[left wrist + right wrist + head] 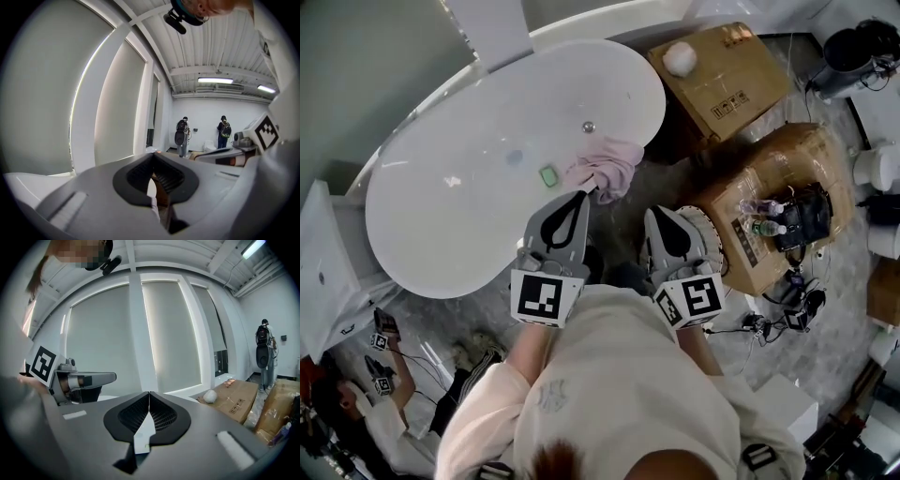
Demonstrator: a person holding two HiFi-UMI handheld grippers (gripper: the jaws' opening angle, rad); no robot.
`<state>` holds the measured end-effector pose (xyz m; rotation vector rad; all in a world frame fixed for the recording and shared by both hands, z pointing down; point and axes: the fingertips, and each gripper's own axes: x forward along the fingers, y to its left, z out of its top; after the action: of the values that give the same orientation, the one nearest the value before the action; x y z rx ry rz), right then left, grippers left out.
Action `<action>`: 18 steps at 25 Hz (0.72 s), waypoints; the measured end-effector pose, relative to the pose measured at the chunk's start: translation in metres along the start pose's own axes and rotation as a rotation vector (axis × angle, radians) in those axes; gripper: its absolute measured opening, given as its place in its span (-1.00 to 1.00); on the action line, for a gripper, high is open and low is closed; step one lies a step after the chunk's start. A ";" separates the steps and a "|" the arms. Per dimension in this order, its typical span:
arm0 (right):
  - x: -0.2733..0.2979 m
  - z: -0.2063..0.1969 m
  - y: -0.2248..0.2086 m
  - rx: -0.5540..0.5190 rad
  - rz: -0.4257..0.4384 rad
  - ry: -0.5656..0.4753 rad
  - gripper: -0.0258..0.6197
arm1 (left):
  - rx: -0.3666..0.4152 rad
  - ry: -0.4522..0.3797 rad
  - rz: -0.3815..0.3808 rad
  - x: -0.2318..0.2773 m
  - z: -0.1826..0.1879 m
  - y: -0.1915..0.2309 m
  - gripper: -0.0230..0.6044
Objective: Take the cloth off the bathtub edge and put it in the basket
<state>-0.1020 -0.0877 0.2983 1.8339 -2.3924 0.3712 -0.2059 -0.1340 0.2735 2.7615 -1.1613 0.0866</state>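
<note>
Ahead of the jaws: one white bathtub [469,216], with one pink cloth [607,169] and one small green item [548,175] on its rim. Right of the jaws: two cardboard boxes [727,89], and one white ball [680,58] on the farther.

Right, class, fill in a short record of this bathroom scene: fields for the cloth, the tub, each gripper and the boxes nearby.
cloth: crumpled pink cloth, draped over the bathtub edge, not held
bathtub: white oval bathtub; a small green item lies on it beside the cloth
left gripper: jaws together, empty, tip close to the cloth in the head view
right gripper: jaws together, empty
boxes: brown cardboard boxes right of the tub; a white ball sits on the far one
</note>
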 end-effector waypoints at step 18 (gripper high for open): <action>0.050 0.002 -0.008 0.020 -0.008 0.057 -0.92 | -0.071 0.037 0.010 0.028 -0.006 0.043 -0.77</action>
<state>-0.1079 -0.1368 0.3086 1.8155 -2.3517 0.4413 -0.2172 -0.1823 0.2874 2.6810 -1.1465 0.0956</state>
